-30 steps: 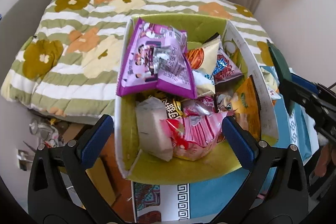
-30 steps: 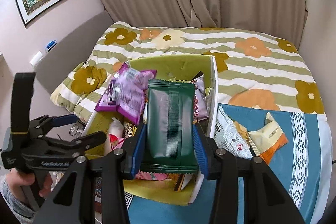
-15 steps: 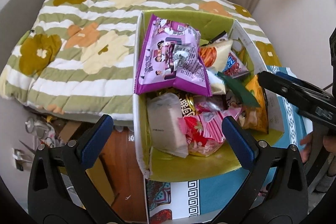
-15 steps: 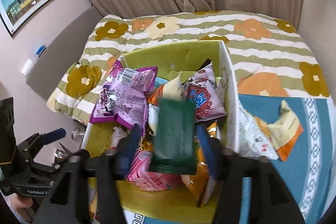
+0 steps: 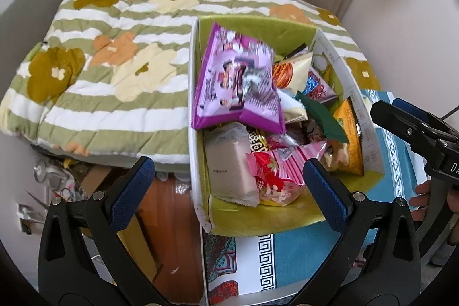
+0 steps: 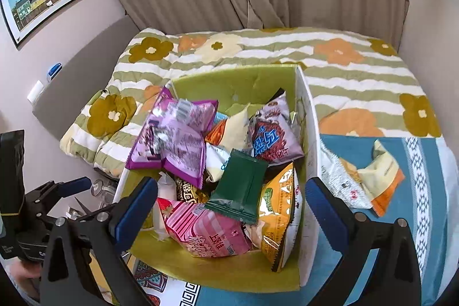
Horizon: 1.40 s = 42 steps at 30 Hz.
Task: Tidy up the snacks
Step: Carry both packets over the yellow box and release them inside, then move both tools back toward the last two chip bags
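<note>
Now released: right gripper (image 6: 231, 204) and left gripper (image 5: 228, 179), both spread, holding nothing. Green packet (image 6: 239, 188) tilted atop heaped box (image 6: 305, 93). Could slide off if bumped.

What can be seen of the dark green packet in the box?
The dark green packet is a flat, matte foil-like pouch with crimped, ribbed end seals and no readable print. It lies free and tilted on top of the snack pile inside the green-lined box, leaning on the pink striped bag and the yellow bag. Neither gripper touches it.
</note>
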Each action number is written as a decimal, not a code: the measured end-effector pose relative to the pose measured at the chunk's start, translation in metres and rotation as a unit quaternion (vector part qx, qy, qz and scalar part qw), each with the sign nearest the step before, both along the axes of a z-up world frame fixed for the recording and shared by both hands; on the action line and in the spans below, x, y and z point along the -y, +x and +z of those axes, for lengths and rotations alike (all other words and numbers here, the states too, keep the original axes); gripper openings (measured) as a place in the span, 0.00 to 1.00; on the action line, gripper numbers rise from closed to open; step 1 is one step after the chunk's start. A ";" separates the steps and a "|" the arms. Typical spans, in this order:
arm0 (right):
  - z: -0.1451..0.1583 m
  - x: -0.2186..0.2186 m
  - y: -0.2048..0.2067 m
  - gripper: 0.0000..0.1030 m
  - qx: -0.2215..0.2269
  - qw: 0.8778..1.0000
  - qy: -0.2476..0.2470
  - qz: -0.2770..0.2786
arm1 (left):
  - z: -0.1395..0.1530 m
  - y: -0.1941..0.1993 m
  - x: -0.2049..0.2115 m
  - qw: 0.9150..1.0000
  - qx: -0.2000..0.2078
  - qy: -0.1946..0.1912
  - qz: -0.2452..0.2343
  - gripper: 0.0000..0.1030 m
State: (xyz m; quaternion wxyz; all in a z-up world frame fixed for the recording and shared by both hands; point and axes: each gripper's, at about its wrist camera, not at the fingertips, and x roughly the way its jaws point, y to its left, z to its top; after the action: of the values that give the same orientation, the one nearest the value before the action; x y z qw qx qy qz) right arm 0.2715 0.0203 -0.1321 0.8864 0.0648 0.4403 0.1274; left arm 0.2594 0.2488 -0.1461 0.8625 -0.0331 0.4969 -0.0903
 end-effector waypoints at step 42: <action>-0.021 0.260 0.021 0.99 -0.001 0.997 -0.065 0.035 | -0.019 0.000 0.314 0.997 0.045 0.052 0.043 0.99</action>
State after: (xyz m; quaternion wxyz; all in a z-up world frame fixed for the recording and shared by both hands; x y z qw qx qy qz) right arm 0.2927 -0.2402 -0.1529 0.8833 -0.0080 0.4503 0.1297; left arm 0.2591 -0.0652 -0.1650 0.8878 -0.0055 0.4594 -0.0289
